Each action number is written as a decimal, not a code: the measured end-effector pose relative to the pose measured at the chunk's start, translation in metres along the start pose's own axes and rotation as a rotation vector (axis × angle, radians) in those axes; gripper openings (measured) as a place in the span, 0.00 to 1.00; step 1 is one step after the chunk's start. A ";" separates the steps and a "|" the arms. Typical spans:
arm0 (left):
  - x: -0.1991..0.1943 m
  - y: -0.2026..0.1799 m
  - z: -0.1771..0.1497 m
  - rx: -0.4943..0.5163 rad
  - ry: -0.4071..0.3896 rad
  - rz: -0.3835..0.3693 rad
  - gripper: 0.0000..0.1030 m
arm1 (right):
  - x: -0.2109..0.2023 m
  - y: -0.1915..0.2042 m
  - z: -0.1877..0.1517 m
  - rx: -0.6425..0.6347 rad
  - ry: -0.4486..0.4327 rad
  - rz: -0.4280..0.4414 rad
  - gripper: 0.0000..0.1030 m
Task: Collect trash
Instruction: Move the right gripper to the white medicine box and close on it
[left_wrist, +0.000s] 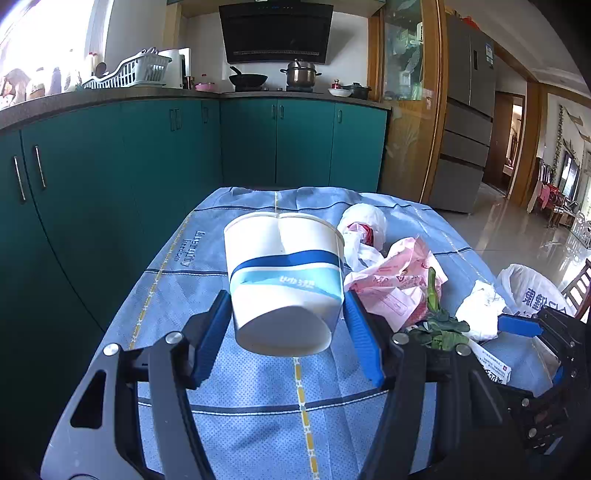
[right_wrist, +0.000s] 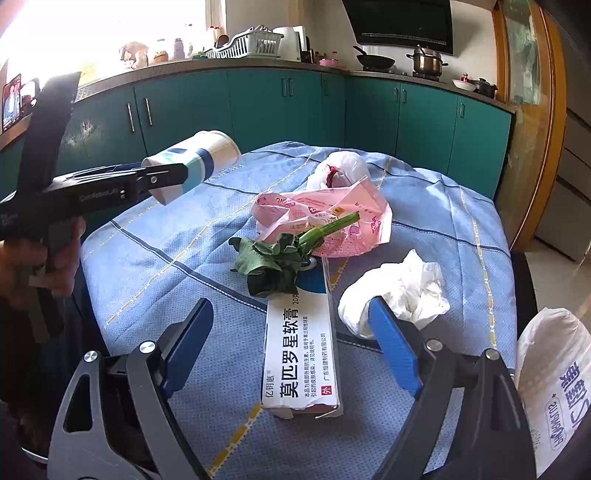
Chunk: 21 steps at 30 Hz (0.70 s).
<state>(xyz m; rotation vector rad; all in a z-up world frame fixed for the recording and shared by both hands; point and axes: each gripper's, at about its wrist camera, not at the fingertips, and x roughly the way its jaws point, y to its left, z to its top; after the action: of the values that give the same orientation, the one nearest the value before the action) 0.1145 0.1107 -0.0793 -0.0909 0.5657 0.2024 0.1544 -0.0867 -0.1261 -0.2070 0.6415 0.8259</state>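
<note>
My left gripper (left_wrist: 288, 314) is shut on a white paper cup with blue bands (left_wrist: 284, 280) and holds it on its side above the table; it also shows in the right wrist view (right_wrist: 195, 162). My right gripper (right_wrist: 291, 314) is open and empty, low over a white medicine box (right_wrist: 301, 350). Beyond the box lie a wilted green vegetable (right_wrist: 280, 254), a pink plastic bag (right_wrist: 332, 218), a white knotted bag (right_wrist: 340, 166) and crumpled white tissue (right_wrist: 402, 291).
A blue checked cloth (right_wrist: 166, 258) covers the table. A white printed bag (right_wrist: 554, 380) hangs at the table's right edge. Teal kitchen cabinets (left_wrist: 295, 144) stand behind, a fridge (left_wrist: 465, 129) to the right.
</note>
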 end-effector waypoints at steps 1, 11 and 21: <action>-0.001 0.000 -0.001 -0.001 0.000 -0.001 0.61 | 0.000 -0.001 0.000 0.005 0.002 0.005 0.82; -0.014 -0.006 -0.008 0.027 -0.018 -0.004 0.61 | 0.007 0.004 -0.004 0.002 0.040 0.007 0.82; -0.017 -0.005 -0.008 0.031 -0.021 0.000 0.62 | 0.005 0.006 -0.003 -0.007 0.025 0.023 0.82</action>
<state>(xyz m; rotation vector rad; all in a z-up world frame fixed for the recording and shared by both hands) 0.0973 0.1017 -0.0770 -0.0587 0.5477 0.1946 0.1509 -0.0807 -0.1316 -0.2170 0.6652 0.8489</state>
